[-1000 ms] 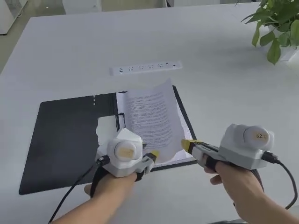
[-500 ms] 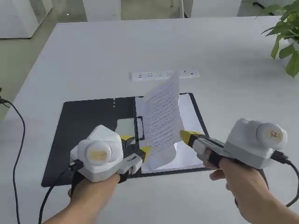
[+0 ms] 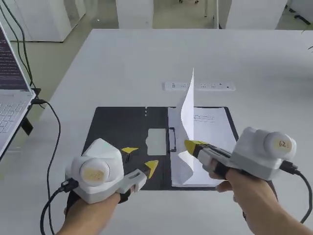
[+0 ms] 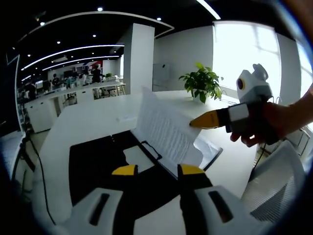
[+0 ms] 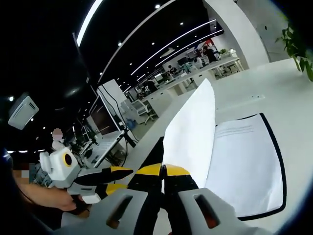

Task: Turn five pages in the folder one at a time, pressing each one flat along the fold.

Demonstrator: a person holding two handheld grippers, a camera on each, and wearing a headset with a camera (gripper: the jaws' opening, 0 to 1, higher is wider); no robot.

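One page (image 3: 187, 110) is up and about half turned. A second ago it lay bowed over the right-hand stack (image 3: 215, 137); now it stands near upright above the fold, edge-on to me in the head view. My head has moved too, so part of that shift is the camera.

My right gripper (image 3: 191, 146) has its fingers pressed together on the page's lower free edge. In the right gripper view the sheet rises straight out from between them. My left gripper (image 3: 140, 158) has swung off the page. Its fingers are spread and hold nothing, and it hovers over the folder (image 3: 117, 132)'s bare black left cover.

The folder lies open and flat on the table (image 3: 146, 58) in front of me. A power strip (image 3: 198, 86) lies just beyond it, and a laptop (image 3: 7, 105) is well off to my left.

My read:
- No sheet lies on the left cover yet, so this looks like page one of five.
- The turn is only half done and nothing has been pressed.
- Next I carry the edge over to the left, let it drop, then run the left fingers down the fold.
- Risk: the sheet is limp and held at one corner, so it could buckle or fall back to the right if I release early.
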